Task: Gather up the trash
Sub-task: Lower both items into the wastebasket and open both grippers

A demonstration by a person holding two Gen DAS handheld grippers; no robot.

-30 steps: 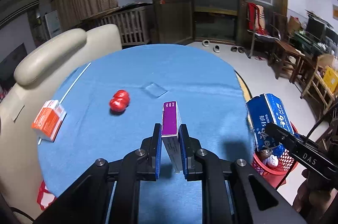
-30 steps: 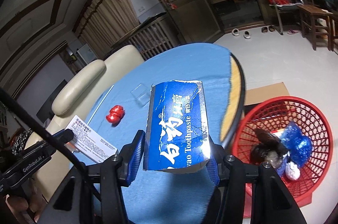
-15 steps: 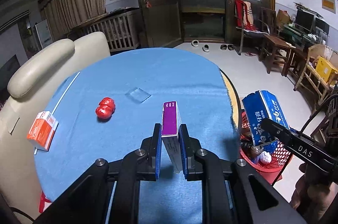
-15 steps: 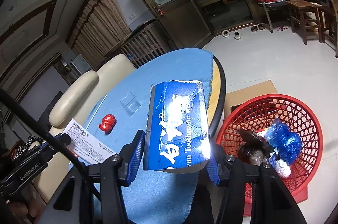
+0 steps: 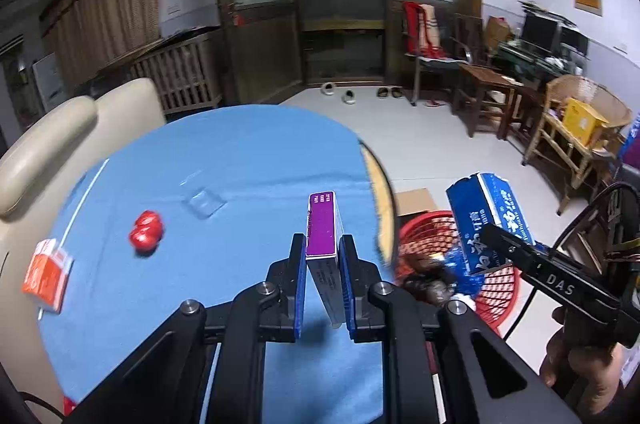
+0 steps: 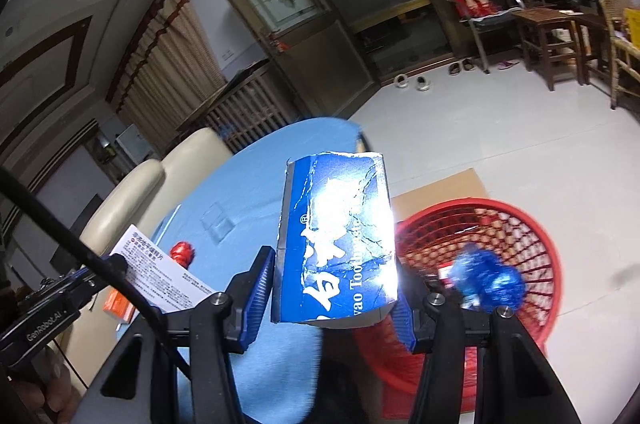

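Both tongs are loaded. Left gripper (image 5: 323, 278) is pressed tight on a thin purple-topped box (image 5: 322, 229), held upright on its narrow edge. Right gripper (image 6: 334, 298) pinches a wide blue toothpaste carton (image 6: 335, 244), its torn end pointing away from the camera.

All places here are given from the red basket (image 6: 536, 248), a mesh bin on the pale floor that already holds crumpled blue wrapping and some darker scraps. The toothpaste carton hangs just above the basket's near rim, on the table side. The purple-topped box is further off, above the blue-covered round table (image 5: 224, 160) that stands just beside the basket.

The step in hand looks like carrying two pieces of trash to the basket. Next, each carton needs to be well inside the rim before its jaws spread; the right one seems close, the left has the table edge to cross.

On the table, away from the basket, lie a red crumpled wrapper (image 5: 146, 235), a clear flat piece (image 5: 203, 202) and, at the far side, an orange box (image 5: 47, 276) overhanging the edge. These appear uncollected.

A flat sheet of cardboard (image 6: 440, 186) lies on the floor behind the basket. Beyond it the floor is open up to the chairs and doors, so room for moving is generous; the table edge is the only near obstacle.
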